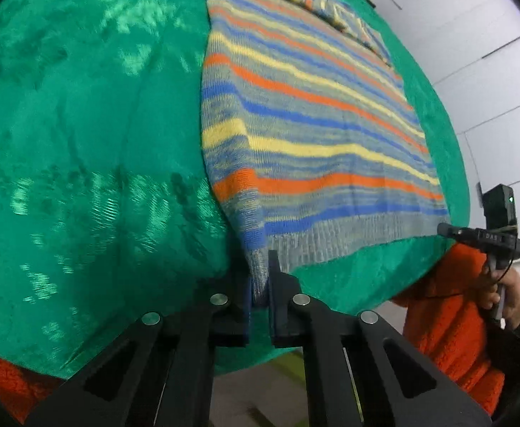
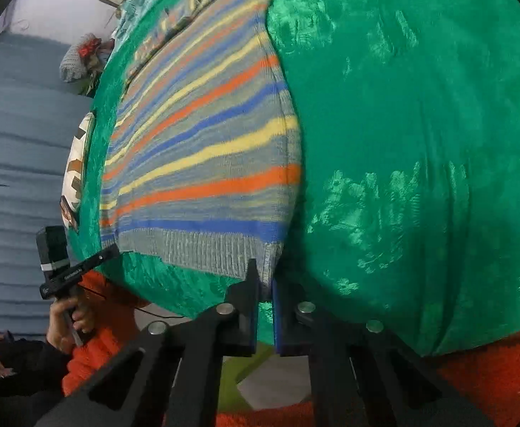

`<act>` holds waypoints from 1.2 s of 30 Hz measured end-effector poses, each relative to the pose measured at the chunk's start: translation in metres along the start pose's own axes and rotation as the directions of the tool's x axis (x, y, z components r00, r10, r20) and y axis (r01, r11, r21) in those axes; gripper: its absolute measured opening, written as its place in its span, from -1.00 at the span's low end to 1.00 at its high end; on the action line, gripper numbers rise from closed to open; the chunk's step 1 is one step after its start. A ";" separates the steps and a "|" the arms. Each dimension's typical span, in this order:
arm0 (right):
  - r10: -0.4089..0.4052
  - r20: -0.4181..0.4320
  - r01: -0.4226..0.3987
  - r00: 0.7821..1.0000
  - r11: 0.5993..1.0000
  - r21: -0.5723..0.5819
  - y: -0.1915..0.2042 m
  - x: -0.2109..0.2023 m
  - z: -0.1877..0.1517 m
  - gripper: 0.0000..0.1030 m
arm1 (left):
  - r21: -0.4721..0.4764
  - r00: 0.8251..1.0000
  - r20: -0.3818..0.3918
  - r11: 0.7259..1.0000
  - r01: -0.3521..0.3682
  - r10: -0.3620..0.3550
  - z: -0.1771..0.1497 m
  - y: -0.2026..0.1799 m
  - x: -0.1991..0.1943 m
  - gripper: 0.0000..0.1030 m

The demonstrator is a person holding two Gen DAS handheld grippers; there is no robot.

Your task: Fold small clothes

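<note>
Pinching the ribbed hem of the striped sweater (image 1: 317, 114) at both near corners, I have my left tongs (image 1: 259, 284) closed down on the knit at one corner and my right tongs (image 2: 265, 284) closed down on it at the other, each with a fold of grey ribbing squeezed between the pads. The sweater lies flat on the green velvet cloth (image 1: 82, 124) that covers the desk, its hem near the desk's near edge and its body running away toward the far edge, where the neckline end looks already doubled over. My judgement is that the next step is lifting this hem and carrying it toward the far edge. The worry is the grip: each pair of tongs has only a thin bite of loose ribbing, so a quick pull could let a corner slip out and the fold would land crooked. The velvet is also plush and rumpled, and dragging rather than lifting could bunch it with the sweater. Uneven hands would skew the stripes.
</note>
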State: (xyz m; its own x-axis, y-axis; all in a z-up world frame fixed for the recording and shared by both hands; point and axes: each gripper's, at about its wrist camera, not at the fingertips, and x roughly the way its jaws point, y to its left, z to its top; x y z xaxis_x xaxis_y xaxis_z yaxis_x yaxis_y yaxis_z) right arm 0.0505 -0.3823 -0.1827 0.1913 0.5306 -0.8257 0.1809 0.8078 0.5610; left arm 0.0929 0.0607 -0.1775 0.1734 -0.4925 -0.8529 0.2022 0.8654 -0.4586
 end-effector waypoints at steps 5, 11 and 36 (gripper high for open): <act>0.078 0.154 -0.084 0.985 0.996 0.032 0.011 -0.035 -0.004 -0.88 | -0.090 0.978 0.154 0.984 0.157 -0.142 0.008 0.005 -0.037 -0.93; 0.204 0.335 -0.232 0.920 0.971 0.047 0.026 -0.061 0.041 -0.88 | -0.147 0.925 0.309 0.949 0.278 -0.223 0.069 0.012 -0.055 -0.93; 0.128 0.396 -0.184 0.909 0.977 0.106 0.015 0.002 0.391 -0.87 | -0.239 0.952 0.307 0.969 0.062 0.015 0.386 0.041 0.049 -0.81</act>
State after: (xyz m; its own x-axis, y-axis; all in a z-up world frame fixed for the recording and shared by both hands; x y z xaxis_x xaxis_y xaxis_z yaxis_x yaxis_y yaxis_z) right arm 0.4311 -0.4692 -0.1530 0.5794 0.4843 -0.6555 0.2437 0.6645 0.7064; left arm 0.4822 0.0365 -0.1418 0.4640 -0.4843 -0.7417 -0.0240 0.8301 -0.5570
